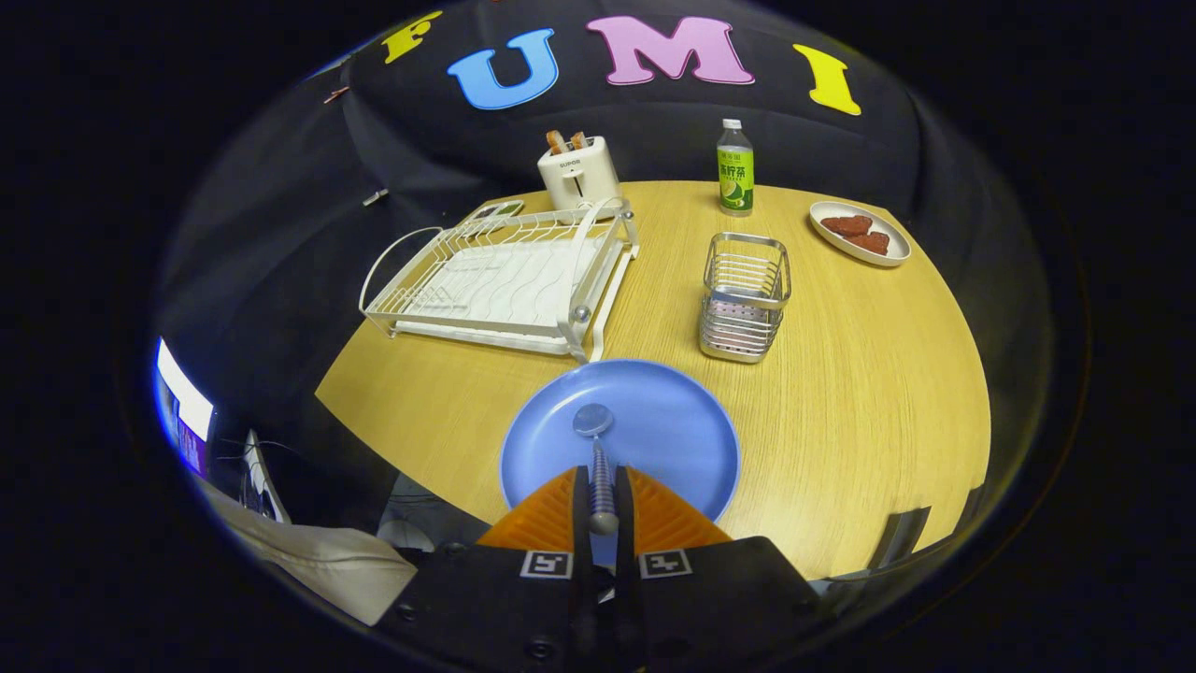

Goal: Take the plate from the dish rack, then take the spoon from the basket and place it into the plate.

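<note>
gripper view: the gripper (603,486) has its two fingers closed almost together on the handle of the spoon (596,458), both pressing it from either side, so it has a firm hold. the spoon's long axis runs straight ahead along the fingers, handle back between them and bowl forward, just beyond the tips. the bowl sits over the middle of the blue plate (673,411), which lies flat on the wooden table (860,393) directly ahead of and under the fingers; whether the bowl touches the plate or hangs just above it cannot be told. the plate is already out of the white dish rack (505,280), which stands beyond the plate to the left, and the wire basket (745,297) stands beyond it to the right, with no spoon visible inside. by the look of it only the release is left: the spoon is lined up over the plate, so lowering and parting the fingers should lay it down inside the rim.
</note>
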The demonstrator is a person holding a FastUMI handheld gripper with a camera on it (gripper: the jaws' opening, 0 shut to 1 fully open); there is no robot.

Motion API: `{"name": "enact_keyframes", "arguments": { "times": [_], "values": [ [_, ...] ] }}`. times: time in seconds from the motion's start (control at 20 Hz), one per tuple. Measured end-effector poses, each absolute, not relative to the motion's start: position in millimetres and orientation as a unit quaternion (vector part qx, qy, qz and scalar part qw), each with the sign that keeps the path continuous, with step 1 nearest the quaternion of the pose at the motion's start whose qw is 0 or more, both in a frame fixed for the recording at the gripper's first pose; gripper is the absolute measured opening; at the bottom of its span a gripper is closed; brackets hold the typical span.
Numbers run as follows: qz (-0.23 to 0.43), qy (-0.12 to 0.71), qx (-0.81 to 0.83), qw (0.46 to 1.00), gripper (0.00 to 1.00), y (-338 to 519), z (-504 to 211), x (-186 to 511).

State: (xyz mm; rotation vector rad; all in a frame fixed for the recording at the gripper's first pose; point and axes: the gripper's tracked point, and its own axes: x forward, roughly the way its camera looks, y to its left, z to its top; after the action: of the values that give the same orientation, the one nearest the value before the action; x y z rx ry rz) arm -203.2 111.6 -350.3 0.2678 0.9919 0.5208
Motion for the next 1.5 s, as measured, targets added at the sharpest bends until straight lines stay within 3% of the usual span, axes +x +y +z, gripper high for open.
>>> {"name": "enact_keyframes", "arguments": {
  "times": [0.45, 0.8, 0.95, 1.1, 1.4, 1.5],
  "values": [
    [0.247, 0.511, 0.105, 0.817, 0.13, 110, -387, -218],
    [0.237, 0.526, 0.086, 0.812, 0.20, 108, -405, -218],
    [0.238, 0.526, 0.094, 0.811, 0.31, 109, -401, -216],
    [0.236, 0.521, 0.101, 0.814, 0.57, 108, -396, -211],
    [0.235, 0.490, 0.098, 0.834, 0.95, 106, -368, -189],
    [0.234, 0.466, 0.095, 0.848, 0.99, 103, -347, -175]
  ]
}}
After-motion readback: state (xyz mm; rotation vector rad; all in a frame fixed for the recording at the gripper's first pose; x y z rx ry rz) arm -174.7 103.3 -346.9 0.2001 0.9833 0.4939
